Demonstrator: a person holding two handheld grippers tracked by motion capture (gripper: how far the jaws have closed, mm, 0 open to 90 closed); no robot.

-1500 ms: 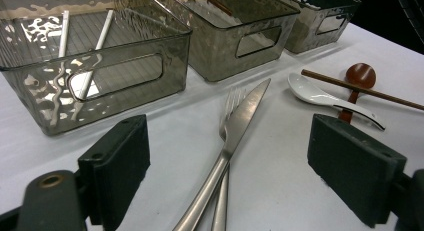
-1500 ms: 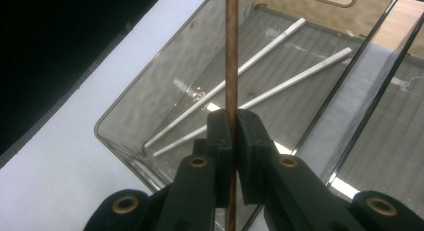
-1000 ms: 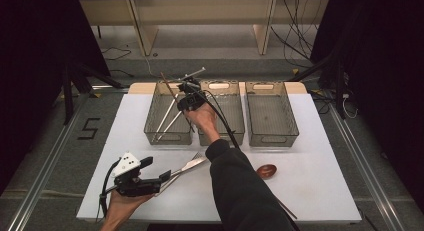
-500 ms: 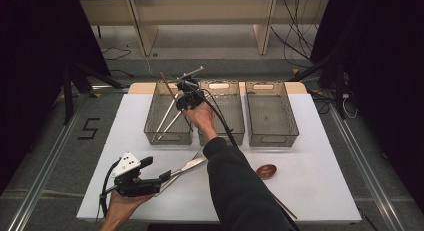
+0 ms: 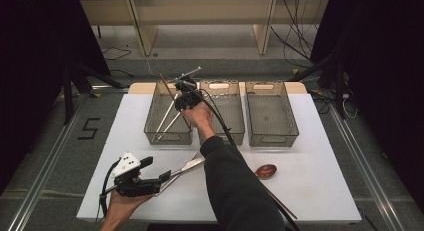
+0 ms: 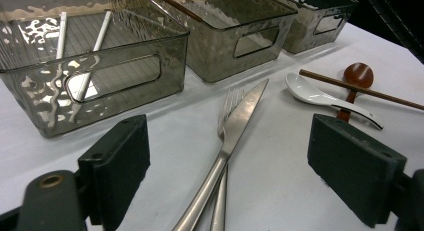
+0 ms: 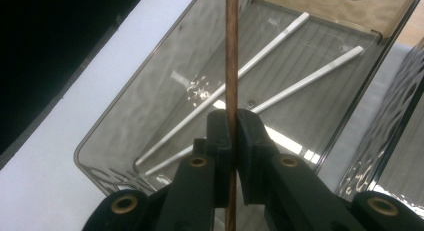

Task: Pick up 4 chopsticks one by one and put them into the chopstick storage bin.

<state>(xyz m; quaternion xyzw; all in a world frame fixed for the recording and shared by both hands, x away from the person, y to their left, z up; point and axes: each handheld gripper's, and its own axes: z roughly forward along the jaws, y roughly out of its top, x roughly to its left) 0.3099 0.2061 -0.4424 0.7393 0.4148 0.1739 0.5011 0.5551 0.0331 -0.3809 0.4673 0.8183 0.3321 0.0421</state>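
Observation:
My right gripper point(image 5: 184, 91) hovers over the left smoky bin point(image 5: 168, 139), shut on a brown chopstick point(image 5: 166, 87) that slants up and to the left. In the right gripper view the chopstick point(image 7: 231, 51) runs straight up between the closed jaws point(image 7: 231, 128). Two white chopsticks point(image 7: 250, 66) lie in the bin below. My left gripper point(image 5: 156, 169) rests near the table's front left, open. A steel knife point(image 6: 237, 123) and fork point(image 6: 227, 101) lie on the table between its pads, untouched.
Middle bin point(image 5: 235, 136) and right bin point(image 5: 274, 139) stand beside the left one. A white spoon point(image 6: 320, 97), a brown spoon point(image 5: 265, 171) and another brown chopstick point(image 5: 281, 204) lie at the front right. The person's right sleeve point(image 5: 235, 186) crosses the table's middle.

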